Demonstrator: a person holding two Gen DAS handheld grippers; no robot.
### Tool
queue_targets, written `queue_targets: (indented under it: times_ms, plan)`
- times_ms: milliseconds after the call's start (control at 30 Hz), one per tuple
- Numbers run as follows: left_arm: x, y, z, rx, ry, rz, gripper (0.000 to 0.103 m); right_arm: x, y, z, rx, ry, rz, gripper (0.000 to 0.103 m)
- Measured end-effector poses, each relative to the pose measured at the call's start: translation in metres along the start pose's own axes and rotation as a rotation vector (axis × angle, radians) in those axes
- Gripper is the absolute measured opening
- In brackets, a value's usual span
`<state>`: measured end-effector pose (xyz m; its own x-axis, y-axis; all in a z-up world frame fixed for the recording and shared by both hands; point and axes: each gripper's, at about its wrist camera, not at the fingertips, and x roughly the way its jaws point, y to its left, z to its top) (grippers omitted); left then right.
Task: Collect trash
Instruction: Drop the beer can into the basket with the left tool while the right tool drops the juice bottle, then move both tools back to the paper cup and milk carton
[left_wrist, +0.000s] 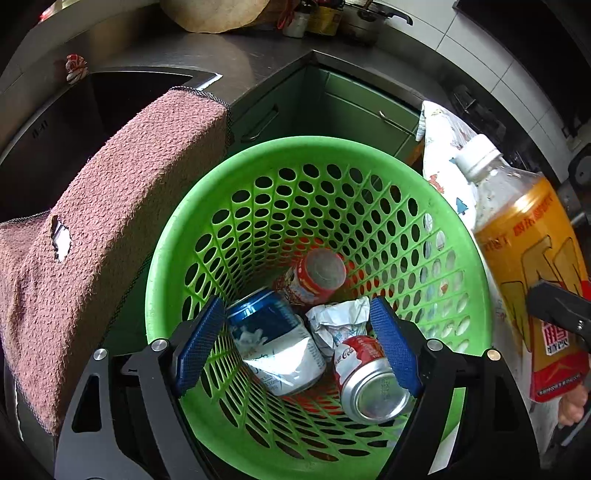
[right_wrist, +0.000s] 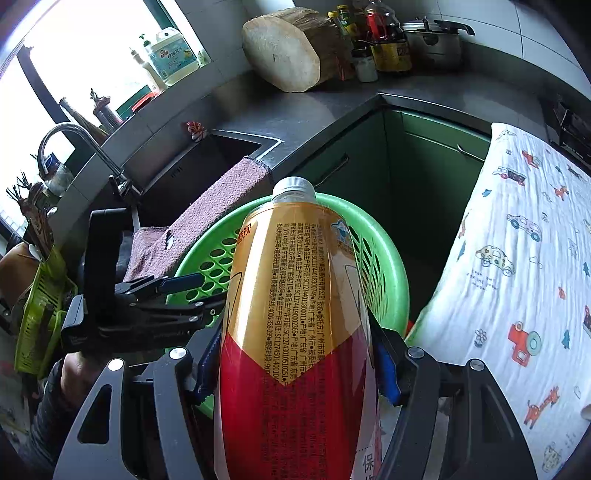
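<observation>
A bottle (right_wrist: 295, 332) is clamped between the jaws of the right gripper (right_wrist: 295, 363), just beside the green basket (left_wrist: 177, 236). The left gripper (left_wrist: 297, 343) is held spread and empty above the basket, in which three cans (left_wrist: 275, 339) and crumpled paper (left_wrist: 336, 319) are seen.

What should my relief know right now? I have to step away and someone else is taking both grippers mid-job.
Left claw: open, empty, poised over the round green perforated plastic basket.
Right claw: shut on the large orange-and-red labelled plastic bottle with white cap, held beside the basket's rim, not yet inside.
Done: already in the basket are a blue-and-white can, two red cans and a crumpled white paper wad.
Left: carry the bottle over the basket and release it.
</observation>
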<state>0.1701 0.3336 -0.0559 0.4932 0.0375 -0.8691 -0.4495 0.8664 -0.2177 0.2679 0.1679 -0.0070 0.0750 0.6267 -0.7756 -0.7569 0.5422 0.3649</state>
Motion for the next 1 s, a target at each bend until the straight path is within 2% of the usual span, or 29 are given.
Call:
queue_targets:
  times_ms: [233, 333, 433, 600, 800, 1000]
  plan:
    - [-0.019, 0.006, -0.004, -0.016, -0.04, -0.021, 0.084, 0.034, -0.001, 0.016, 0.012, -0.003, -0.02, 0.065]
    - [-0.021, 0.009, -0.006, -0.019, -0.041, -0.018, 0.084, 0.038, -0.002, 0.018, 0.021, -0.025, -0.013, 0.074]
    - [-0.021, 0.012, -0.007, -0.026, -0.036, -0.012, 0.084, 0.031, -0.002, 0.016, 0.015, -0.037, 0.001, 0.077]
    - [-0.024, 0.011, -0.008, -0.034, -0.04, -0.019, 0.084, 0.001, -0.005, 0.004, -0.016, -0.074, -0.022, 0.081]
    - [-0.029, -0.007, -0.01, -0.009, -0.044, -0.031, 0.086, -0.048, -0.029, -0.026, 0.003, -0.12, -0.046, 0.085]
    - [-0.036, -0.036, -0.011, 0.029, -0.054, -0.049, 0.086, -0.105, -0.072, -0.07, 0.031, -0.146, -0.155, 0.087]
